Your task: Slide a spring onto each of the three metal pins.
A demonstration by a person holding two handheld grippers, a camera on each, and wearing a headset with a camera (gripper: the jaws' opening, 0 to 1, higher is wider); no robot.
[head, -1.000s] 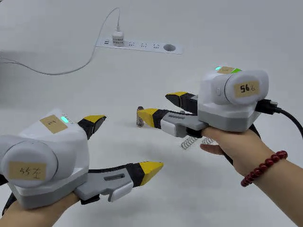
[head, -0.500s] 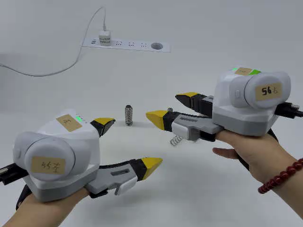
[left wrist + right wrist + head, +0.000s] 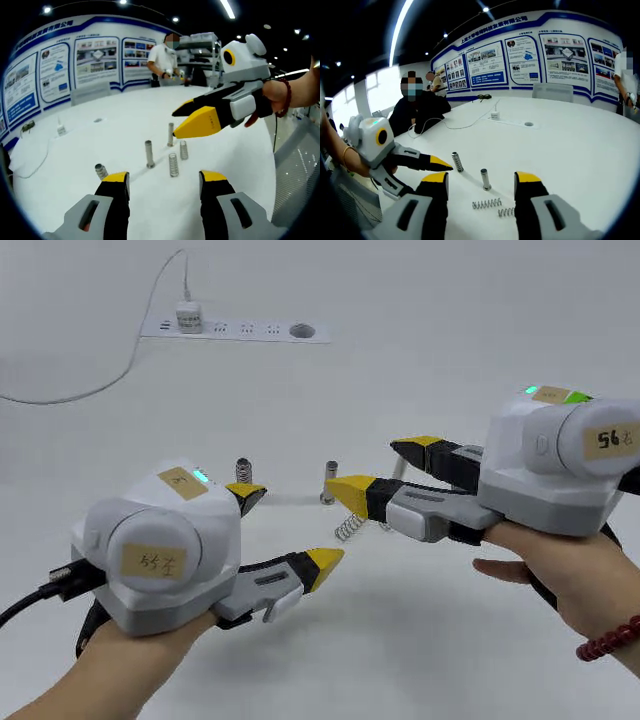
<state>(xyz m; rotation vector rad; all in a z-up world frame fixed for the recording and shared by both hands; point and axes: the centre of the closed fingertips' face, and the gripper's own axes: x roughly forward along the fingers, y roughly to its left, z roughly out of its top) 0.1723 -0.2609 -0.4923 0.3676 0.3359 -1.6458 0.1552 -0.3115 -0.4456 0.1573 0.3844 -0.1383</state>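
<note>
Now that your right gripper (image 3: 378,468) has left the sprung pin (image 3: 243,470), it and your left gripper (image 3: 285,526) stand open, empty; fetch a loose spring (image 3: 348,527) lying near the bare pin (image 3: 331,482).

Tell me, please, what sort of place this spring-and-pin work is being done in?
Likely a company exhibition or demo hall rather than a workshop: blue-framed display boards line the wall, the work sits on a large white table with a power strip, and a person sits at its edge.
</note>
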